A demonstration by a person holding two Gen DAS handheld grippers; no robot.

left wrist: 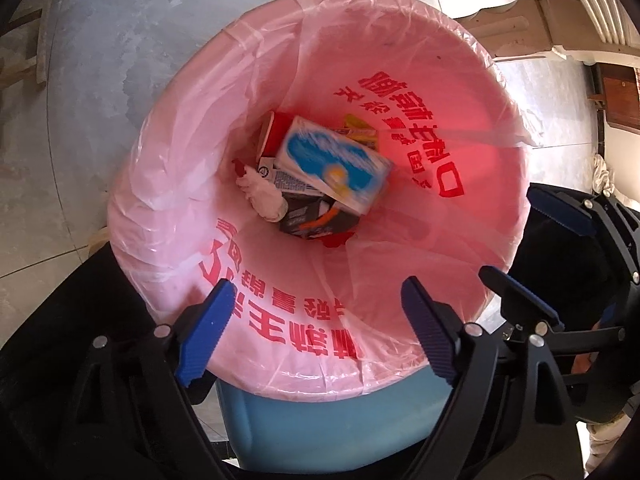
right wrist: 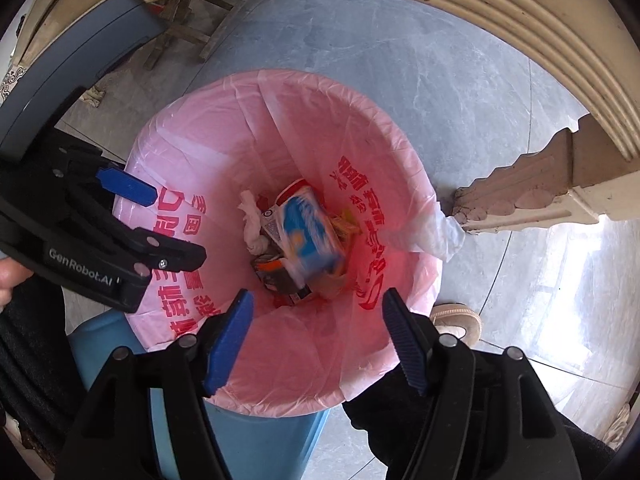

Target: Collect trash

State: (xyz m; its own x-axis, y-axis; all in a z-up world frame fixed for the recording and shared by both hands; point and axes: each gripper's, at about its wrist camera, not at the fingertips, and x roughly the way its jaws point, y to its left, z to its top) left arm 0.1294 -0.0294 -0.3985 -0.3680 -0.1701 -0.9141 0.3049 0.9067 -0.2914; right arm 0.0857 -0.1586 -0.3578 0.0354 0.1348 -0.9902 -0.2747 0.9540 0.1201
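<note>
- Left hand-held gripper point(left wrist: 316, 332) and right hand-held gripper point(right wrist: 318, 340): jaws apart, empty, above the pink-lined bin point(left wrist: 460, 60).
- Risk: blue-and-white box point(left wrist: 334, 164), blurred at frame centre, may snag the loose liner.

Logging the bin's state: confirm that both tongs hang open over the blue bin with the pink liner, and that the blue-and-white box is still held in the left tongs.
Wrong on the box. The left wrist view shows the left tongs empty; the blue-and-white box is inside the pink liner, on the other trash. The rest stands: right tongs open too, over the blue bin.
</note>
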